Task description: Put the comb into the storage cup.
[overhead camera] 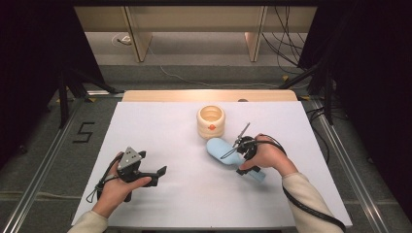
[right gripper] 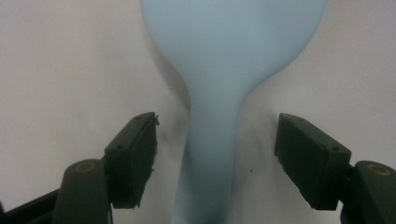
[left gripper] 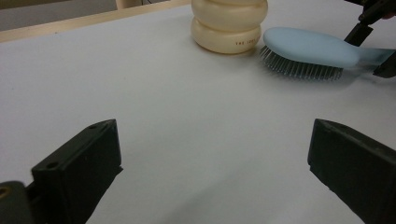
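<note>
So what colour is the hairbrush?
Light blue hairbrush with grey bristles, clearest in the left gripper view.

The hairbrush (left gripper: 310, 47) looked like smooth, matt pale-blue plastic, with fine grey bristles underneath. The cream container (left gripper: 229, 25) had a smooth, faintly glossy plastic look, and the table (overhead camera: 160, 131) wore a matt white sheet over a pale wooden edge. The right gripper (right gripper: 215, 154) showed 2 matt black jaws with rough edges.

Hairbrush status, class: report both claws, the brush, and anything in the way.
Right claw open, straddling the hairbrush handle. Left claw open, idle on the table. Brush lies bristles down beside the cream jar; nothing blocking.
</note>
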Available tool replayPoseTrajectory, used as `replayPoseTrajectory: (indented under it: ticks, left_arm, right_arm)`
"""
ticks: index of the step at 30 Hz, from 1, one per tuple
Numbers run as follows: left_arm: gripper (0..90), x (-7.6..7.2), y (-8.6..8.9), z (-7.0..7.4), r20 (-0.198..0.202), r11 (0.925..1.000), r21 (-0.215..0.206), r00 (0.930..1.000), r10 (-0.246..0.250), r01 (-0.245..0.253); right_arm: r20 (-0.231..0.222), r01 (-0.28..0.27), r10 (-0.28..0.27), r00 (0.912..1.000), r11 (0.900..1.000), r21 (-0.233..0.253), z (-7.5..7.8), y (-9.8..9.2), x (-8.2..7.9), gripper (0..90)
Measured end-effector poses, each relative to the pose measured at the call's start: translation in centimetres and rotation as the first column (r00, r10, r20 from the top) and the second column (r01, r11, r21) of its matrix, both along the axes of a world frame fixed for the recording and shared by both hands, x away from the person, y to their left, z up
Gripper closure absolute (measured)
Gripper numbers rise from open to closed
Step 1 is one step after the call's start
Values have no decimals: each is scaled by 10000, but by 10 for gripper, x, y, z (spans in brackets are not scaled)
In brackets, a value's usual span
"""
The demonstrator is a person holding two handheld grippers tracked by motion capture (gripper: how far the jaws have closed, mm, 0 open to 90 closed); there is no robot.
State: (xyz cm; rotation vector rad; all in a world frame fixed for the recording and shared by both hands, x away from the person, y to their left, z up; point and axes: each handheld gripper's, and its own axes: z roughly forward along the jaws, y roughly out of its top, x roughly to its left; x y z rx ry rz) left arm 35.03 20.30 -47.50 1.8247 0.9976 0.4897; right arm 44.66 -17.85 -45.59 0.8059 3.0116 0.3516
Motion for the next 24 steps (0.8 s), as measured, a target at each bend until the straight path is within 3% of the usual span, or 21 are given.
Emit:
replayPoseTrajectory:
  ticks: [10,24]
  left_arm:
    - [22,0,0,0,1,10000,-10,10000,1,-1]
    - [21,0,0,0,-10,10000,-10,10000,-17,17]
  right_arm:
    - [8,-262,263,9997,9994,-246,-2,3,3,339]
    - [210,-55,61,9998,9997,-243,-4,9,6,391]
